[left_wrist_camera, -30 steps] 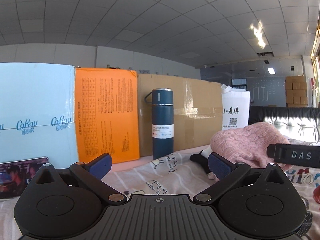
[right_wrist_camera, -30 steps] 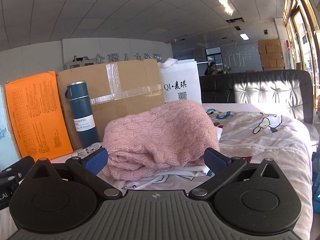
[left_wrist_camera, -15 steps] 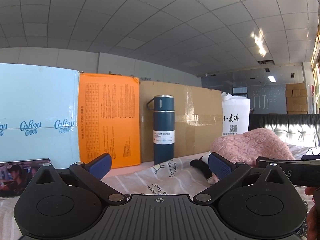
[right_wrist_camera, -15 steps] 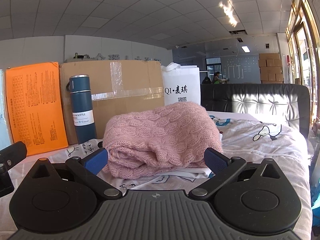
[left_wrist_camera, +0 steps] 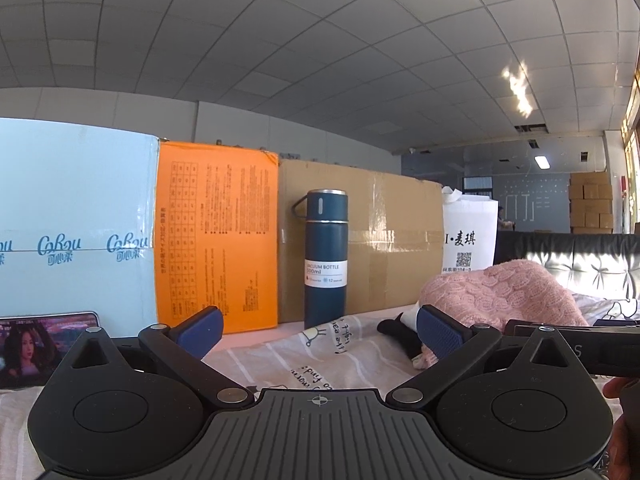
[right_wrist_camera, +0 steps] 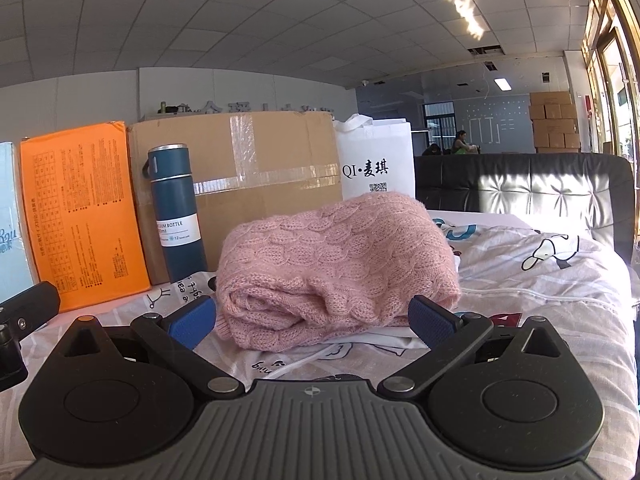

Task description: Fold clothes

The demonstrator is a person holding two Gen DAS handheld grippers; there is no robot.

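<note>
Both pairs of jaws are standing wide apart and gripping nothing: the left gripper (left_wrist_camera: 318, 328) is showing only printed bedding between its blue pads, and the right gripper (right_wrist_camera: 312, 318) is framing the front edge of the folded pink cable-knit sweater (right_wrist_camera: 336, 260) without touching it.

Compared with 1 second ago, the left wrist view is tipping upward: more of the tiled ceiling is filling the frame, and the tall dark-blue vacuum bottle (left_wrist_camera: 325, 258) is sitting lower and nearer the centre. The right wrist view is rising in the same way, with the sweater sliding down toward the pads. Neither gripper is closing in that time. My reading is that both grippers are lifting away from the cloth, not reaching for it.

The sweater is lying as a compact bundle on a flat white garment (right_wrist_camera: 384, 334), itself on the cartoon-printed white bedsheet (right_wrist_camera: 532, 280). Since it is already doubled over and released, this fold is looking finished, and the next piece or a final tidy is probably what remains.

Behind, the bottle is standing upright in front of a taped brown cardboard box (right_wrist_camera: 256, 168), with an orange printed carton (right_wrist_camera: 80, 216) to its left and a white paper bag with black lettering (right_wrist_camera: 376, 164) to its right. A black tufted leather headboard (right_wrist_camera: 532, 192) is closing off the far right.
</note>
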